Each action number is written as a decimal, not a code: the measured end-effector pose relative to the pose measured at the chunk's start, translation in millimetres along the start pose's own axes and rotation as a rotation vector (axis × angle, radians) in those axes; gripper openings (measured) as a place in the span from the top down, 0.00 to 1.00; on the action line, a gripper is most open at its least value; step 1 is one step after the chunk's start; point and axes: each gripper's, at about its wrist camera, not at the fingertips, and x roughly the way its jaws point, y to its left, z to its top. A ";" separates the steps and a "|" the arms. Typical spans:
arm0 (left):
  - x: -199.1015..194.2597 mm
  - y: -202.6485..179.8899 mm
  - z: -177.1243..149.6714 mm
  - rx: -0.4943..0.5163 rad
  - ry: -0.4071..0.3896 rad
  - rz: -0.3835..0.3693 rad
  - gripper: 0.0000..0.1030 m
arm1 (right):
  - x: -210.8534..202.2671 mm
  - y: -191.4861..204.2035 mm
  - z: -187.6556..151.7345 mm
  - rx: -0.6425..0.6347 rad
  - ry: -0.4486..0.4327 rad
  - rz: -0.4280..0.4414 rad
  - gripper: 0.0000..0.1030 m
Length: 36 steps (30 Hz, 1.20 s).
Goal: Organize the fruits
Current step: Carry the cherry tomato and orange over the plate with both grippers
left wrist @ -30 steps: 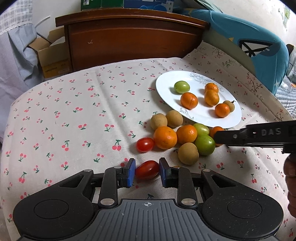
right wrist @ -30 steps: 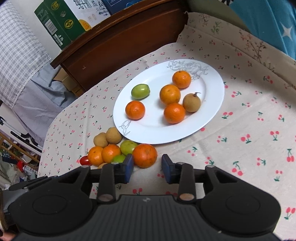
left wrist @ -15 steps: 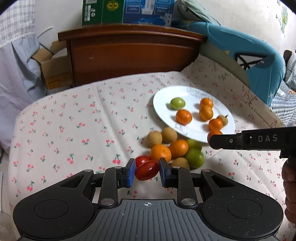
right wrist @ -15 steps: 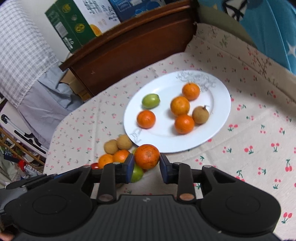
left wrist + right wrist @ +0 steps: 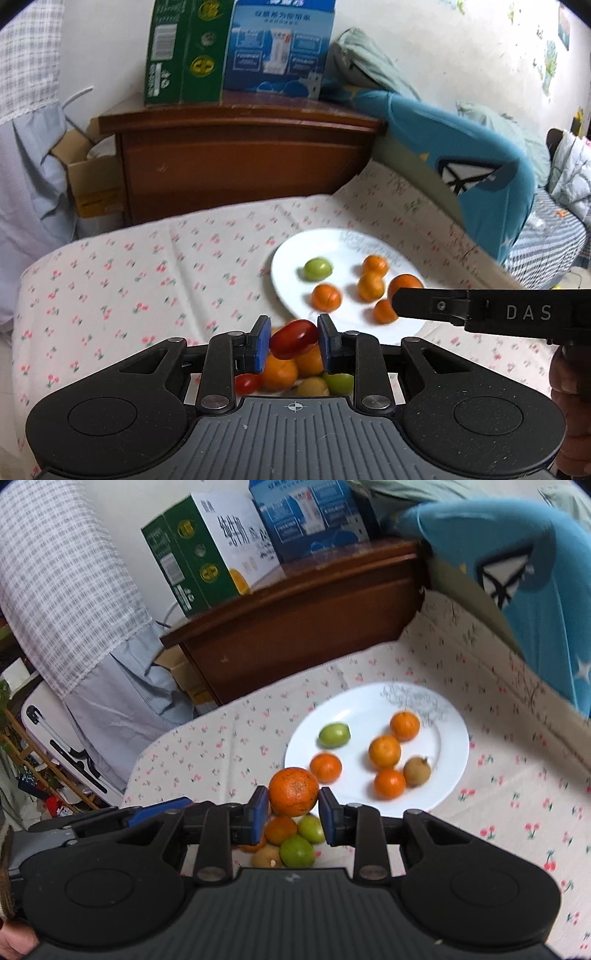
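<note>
My left gripper point(image 5: 290, 341) is shut on a red cherry tomato point(image 5: 293, 338) and holds it above the cloth, near the front edge of the white plate point(image 5: 286, 262). My right gripper point(image 5: 293, 806) is shut on an orange point(image 5: 293, 791), lifted just short of the plate's point(image 5: 448, 760) near-left rim. The plate holds several small oranges, a green fruit point(image 5: 333, 734) and a brown fruit point(image 5: 416, 771). A pile of loose fruit point(image 5: 291, 843) lies on the cloth under both grippers; it also shows in the left wrist view point(image 5: 284, 373).
The cherry-print cloth point(image 5: 147, 280) covers the surface. A wooden headboard point(image 5: 236, 166) with cartons point(image 5: 184, 51) stands behind. A blue cushion point(image 5: 461, 177) lies at the right. The right gripper's side point(image 5: 480, 312) crosses the left wrist view above the plate's right edge.
Both grippers have risen and pulled back from the cloth, the left with the tomato, the right with the orange. The fruit pile stays on the cloth below.
</note>
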 end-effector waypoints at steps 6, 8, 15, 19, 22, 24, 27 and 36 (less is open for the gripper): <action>0.5 -5.9 21.4 -0.014 -0.031 -0.031 0.76 | -8.6 -12.4 21.0 0.012 -0.021 -0.002 0.71; 3.1 -7.0 27.3 -0.021 -0.036 -0.040 0.76 | -9.2 -19.1 26.6 0.030 -0.027 -0.007 0.71; 23.4 -14.8 36.8 -0.011 -0.016 -0.062 0.76 | -1.1 -35.9 42.4 0.037 -0.029 -0.057 0.71; 41.8 -20.3 40.0 0.005 0.004 -0.063 0.76 | 10.5 -45.4 47.5 0.049 -0.011 -0.086 0.71; 54.9 -23.3 41.1 0.018 0.022 -0.066 0.76 | 20.5 -52.7 49.1 0.073 0.009 -0.116 0.71; 62.5 -25.7 41.1 0.030 0.029 -0.065 0.76 | 27.5 -55.1 49.8 0.072 0.021 -0.130 0.71; 74.3 -28.9 40.6 0.038 0.046 -0.066 0.76 | 37.8 -57.6 50.6 0.068 0.038 -0.144 0.71; 102.6 -38.5 38.6 0.075 0.083 -0.071 0.76 | 63.0 -68.8 49.9 0.111 0.082 -0.175 0.72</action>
